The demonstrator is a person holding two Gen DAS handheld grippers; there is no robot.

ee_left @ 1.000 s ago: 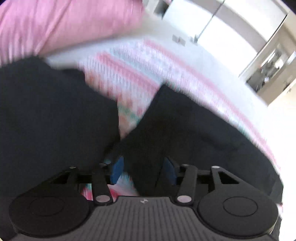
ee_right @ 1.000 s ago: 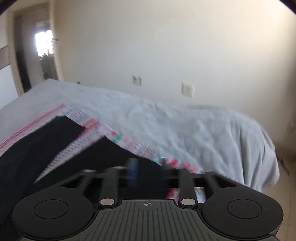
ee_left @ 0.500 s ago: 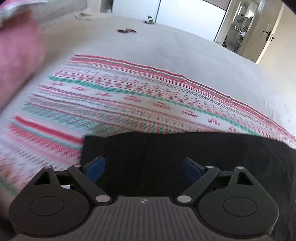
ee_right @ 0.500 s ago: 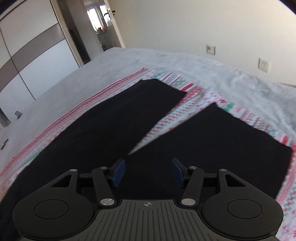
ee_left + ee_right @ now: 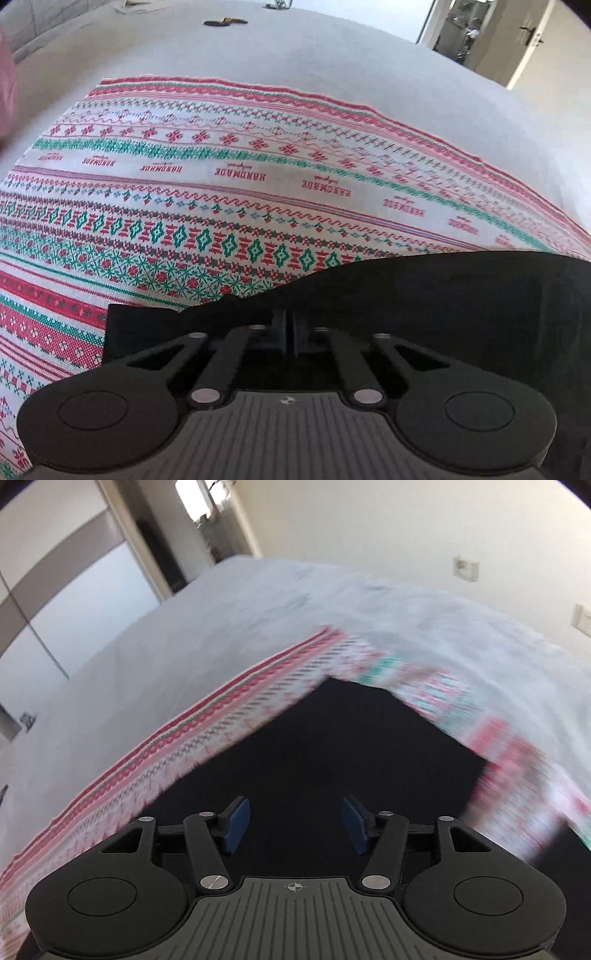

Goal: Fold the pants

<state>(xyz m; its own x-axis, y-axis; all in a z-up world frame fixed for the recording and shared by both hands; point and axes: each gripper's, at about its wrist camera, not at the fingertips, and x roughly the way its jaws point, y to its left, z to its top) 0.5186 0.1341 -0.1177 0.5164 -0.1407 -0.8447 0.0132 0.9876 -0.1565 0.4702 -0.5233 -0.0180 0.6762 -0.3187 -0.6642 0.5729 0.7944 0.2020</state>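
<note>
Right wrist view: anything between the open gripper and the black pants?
Nothing visible. The right gripper is open directly above the black fabric pants, which lie flat on the red-and-green patterned woven cloth. Only pants fabric shows between the blue finger pads.

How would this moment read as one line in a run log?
left hand-held gripper: shut on black pants edge | right hand-held gripper: open above pants | surface: patterned cloth on bed

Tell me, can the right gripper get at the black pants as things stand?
Probably yes. The right gripper hangs open directly over the black pants, which lie flat on the patterned cloth, with nothing between its fingers and the fabric.
</note>
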